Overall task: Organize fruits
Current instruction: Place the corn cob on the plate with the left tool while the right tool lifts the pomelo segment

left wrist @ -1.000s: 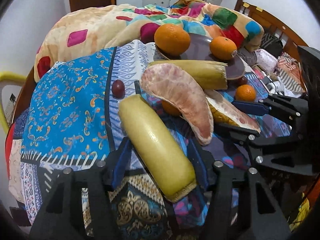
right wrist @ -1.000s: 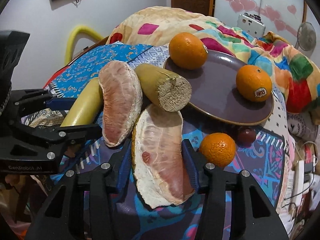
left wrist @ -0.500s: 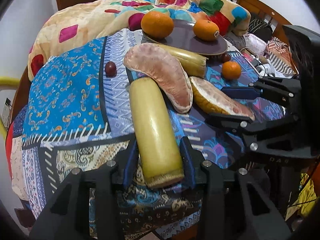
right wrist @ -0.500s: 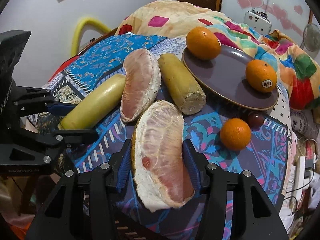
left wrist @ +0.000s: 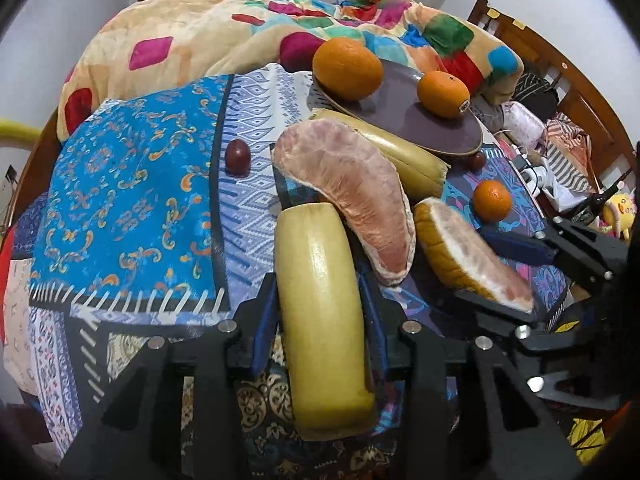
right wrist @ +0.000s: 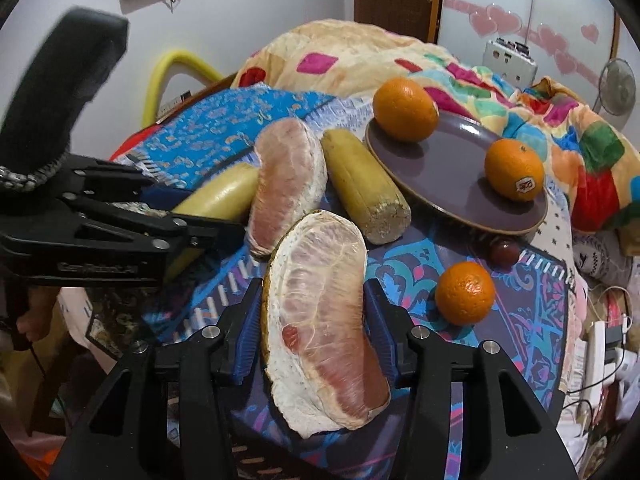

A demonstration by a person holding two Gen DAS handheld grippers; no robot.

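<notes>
While fruit crowds a patterned bedspread (left wrist: 120, 208)
Left gripper (left wrist: 319, 312): just closed on yellow stalk piece (left wrist: 320, 312)
Right gripper (right wrist: 316, 322): clamps pomelo wedge (right wrist: 320, 316)

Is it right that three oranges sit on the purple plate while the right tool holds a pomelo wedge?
Not quite. Only two oranges sit on the purple plate; the third, smaller orange lies on the cloth beside it, as the right wrist view shows. The right tool does hold a pomelo wedge.
</notes>
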